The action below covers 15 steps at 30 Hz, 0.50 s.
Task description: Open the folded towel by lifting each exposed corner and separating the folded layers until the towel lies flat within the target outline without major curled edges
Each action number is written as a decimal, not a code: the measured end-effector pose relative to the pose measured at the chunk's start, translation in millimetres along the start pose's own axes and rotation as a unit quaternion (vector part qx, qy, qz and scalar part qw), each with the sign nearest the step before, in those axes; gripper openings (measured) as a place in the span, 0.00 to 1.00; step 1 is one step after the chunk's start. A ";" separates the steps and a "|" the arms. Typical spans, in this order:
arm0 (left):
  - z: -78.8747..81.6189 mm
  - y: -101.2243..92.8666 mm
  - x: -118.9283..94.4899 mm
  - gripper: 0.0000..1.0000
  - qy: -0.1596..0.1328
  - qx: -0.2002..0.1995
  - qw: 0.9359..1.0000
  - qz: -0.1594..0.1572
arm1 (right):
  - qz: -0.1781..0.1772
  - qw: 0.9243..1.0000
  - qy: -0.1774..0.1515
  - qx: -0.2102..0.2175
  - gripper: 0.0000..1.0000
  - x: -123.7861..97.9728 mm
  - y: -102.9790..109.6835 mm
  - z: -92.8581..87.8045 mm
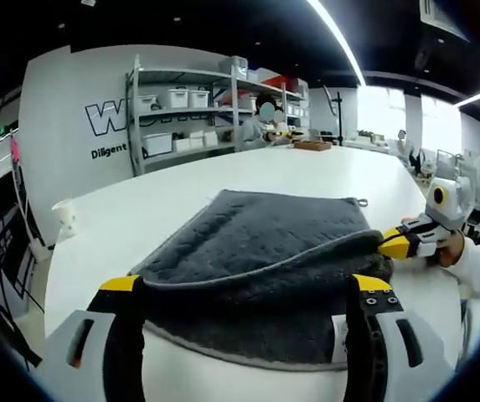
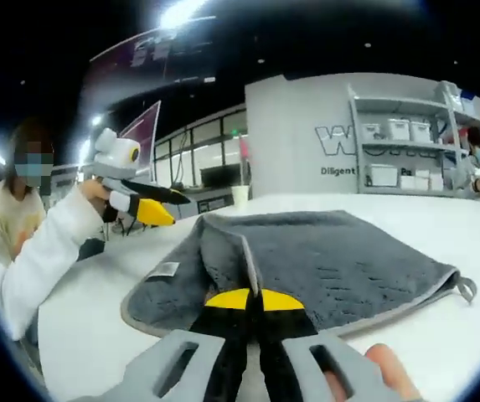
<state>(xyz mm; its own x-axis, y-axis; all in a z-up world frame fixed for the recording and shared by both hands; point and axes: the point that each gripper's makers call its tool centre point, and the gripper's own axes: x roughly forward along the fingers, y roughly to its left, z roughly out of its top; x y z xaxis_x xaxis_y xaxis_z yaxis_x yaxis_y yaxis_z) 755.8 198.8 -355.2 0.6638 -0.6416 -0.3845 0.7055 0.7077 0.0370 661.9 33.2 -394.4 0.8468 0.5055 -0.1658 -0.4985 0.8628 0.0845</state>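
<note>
Left tongs (image 1: 252,289) spread wide, holding nothing, jaws either side of the near edge of the grey towel (image 1: 265,260), which lies mid-worktop (image 1: 181,193) with its top layer raised. Right tongs (image 2: 253,299) clamped on that raised edge fold; in the left gripper view they come in at 3 o'clock. Paper cup (image 1: 65,216) at 9 o'clock. Shelf rack (image 1: 198,109) at 12 o'clock, far wall.

white table (image 1: 189,197); shelf (image 1: 191,113); cup (image 1: 65,218)
</note>
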 end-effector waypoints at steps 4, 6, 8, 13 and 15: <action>-1.7 1.2 2.0 0.99 0.003 -0.001 1.000 -0.001 | -0.003 1.000 0.003 0.008 0.00 0.9 -4.5 -1.4; -3.6 1.1 2.6 0.99 0.006 -0.001 1.000 -0.001 | -0.001 1.000 0.006 0.010 0.00 2.5 -6.3 -2.3; -5.1 3.2 3.4 0.99 0.009 -0.002 1.000 0.000 | 0.000 1.000 0.011 0.022 0.00 2.8 -8.4 -4.5; -7.3 2.4 2.8 0.99 0.010 -0.005 1.000 0.002 | -0.003 0.999 0.004 0.035 0.00 0.3 -16.2 -2.5; -8.0 1.5 3.4 0.99 0.011 -0.004 1.000 0.000 | -0.005 0.999 0.006 0.039 0.00 1.2 -22.6 -3.1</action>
<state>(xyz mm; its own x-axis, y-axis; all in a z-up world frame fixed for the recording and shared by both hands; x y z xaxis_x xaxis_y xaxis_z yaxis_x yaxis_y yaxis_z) 757.1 200.0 -363.8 0.6586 -0.6346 -0.4043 0.7028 0.7108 0.0292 673.7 14.2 -399.6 0.8494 0.4967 -0.1783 -0.4731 0.8664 0.1598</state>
